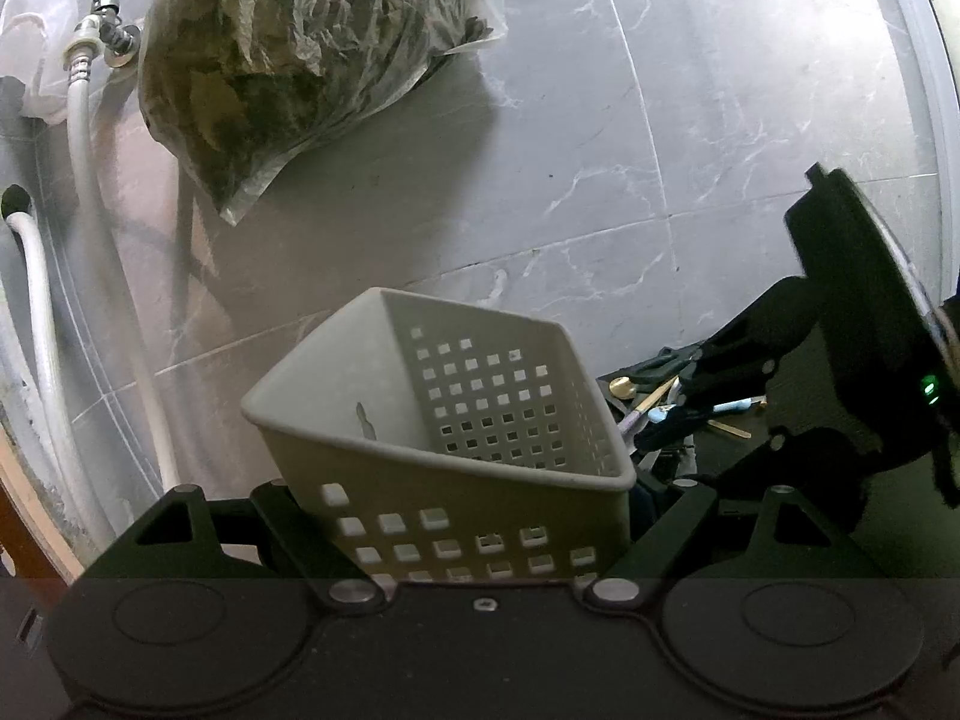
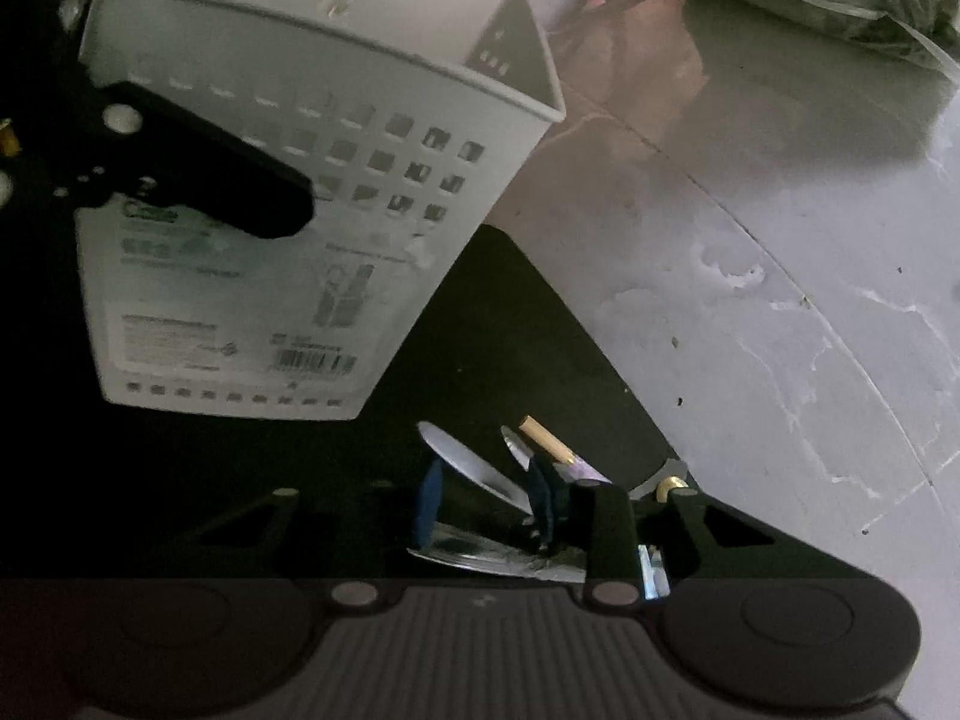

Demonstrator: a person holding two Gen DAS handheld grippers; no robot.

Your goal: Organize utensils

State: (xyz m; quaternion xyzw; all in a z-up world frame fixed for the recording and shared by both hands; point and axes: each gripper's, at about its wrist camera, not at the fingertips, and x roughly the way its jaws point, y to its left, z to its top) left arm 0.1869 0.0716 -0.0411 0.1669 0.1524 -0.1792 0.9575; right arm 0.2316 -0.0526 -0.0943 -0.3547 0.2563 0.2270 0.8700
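While both grippers work over the dark mat, findings stand as follows.

Basket: a pale perforated utensil basket (image 1: 444, 432) is tilted, its open mouth turned up and away from the left camera; inside it looks empty as far as can be seen.

Left gripper: the left gripper (image 1: 480, 546) grasps the basket, one finger on each side wall of its lower part; in the right wrist view a black finger (image 2: 240, 180) lies pressed across the labelled side.

Utensils: a loose heap of utensils (image 1: 672, 402) lies on the dark mat (image 2: 510, 330) just right of the basket, with a gold-tipped handle (image 2: 546, 441) and silver spoon bowls (image 2: 468, 462) showing.

Right gripper: the right gripper (image 2: 486, 510) is down in the heap, its blue pads (image 2: 429, 501) on either side of a silver piece; whether the pads press on it I cannot tell.

Surroundings: a grey marbled floor (image 1: 720, 120), a plastic bag of leaves (image 1: 312, 60), a tap (image 1: 108, 24) with white hoses (image 1: 84, 138).
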